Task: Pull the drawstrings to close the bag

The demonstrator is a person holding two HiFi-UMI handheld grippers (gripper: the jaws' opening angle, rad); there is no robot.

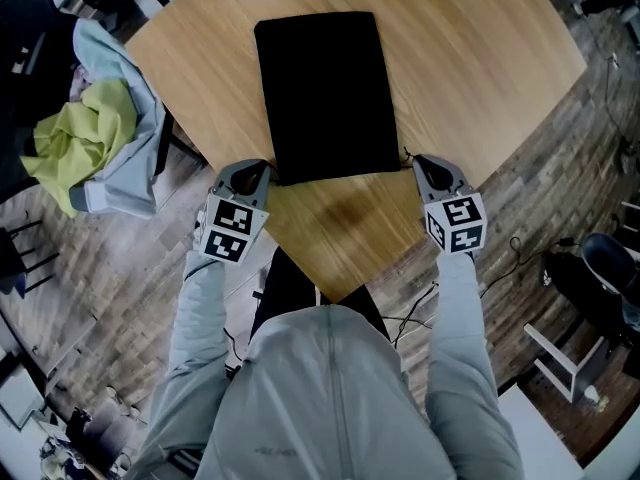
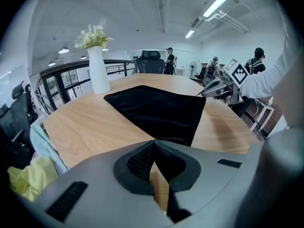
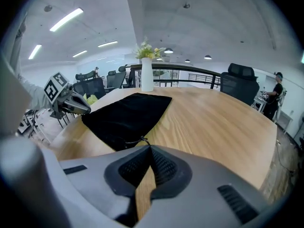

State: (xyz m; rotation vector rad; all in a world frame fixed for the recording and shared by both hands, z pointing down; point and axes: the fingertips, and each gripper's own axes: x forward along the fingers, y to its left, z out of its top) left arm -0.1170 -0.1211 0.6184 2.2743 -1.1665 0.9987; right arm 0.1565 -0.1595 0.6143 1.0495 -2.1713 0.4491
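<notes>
The black bag [image 1: 325, 93] lies flat on the tabletop [image 1: 480, 58], long axis pointing away from the person and mouth nearest. Left gripper [image 1: 266, 172] and right gripper [image 1: 416, 162] flank that mouth, each apparently pinched shut on a drawstring [image 3: 137, 139] end. The pull should go outward, apart.

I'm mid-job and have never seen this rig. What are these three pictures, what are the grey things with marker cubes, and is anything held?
There is no robot arm here. A person holds a two-jaw gripper in each hand, and the marker cubes are part of those grippers. The top-down picture comes from a camera on the person's head. It shows the left gripper and the right gripper at the near corners of a black bag, which lies flat on a wooden table. The other two pictures come from cameras riding on each gripper, looking along its jaws. A white vase stands beyond the bag. Both grippers are shut, apparently pinching the left drawstring end and the right drawstring end. The bag's mouth is not yet gathered.
</notes>
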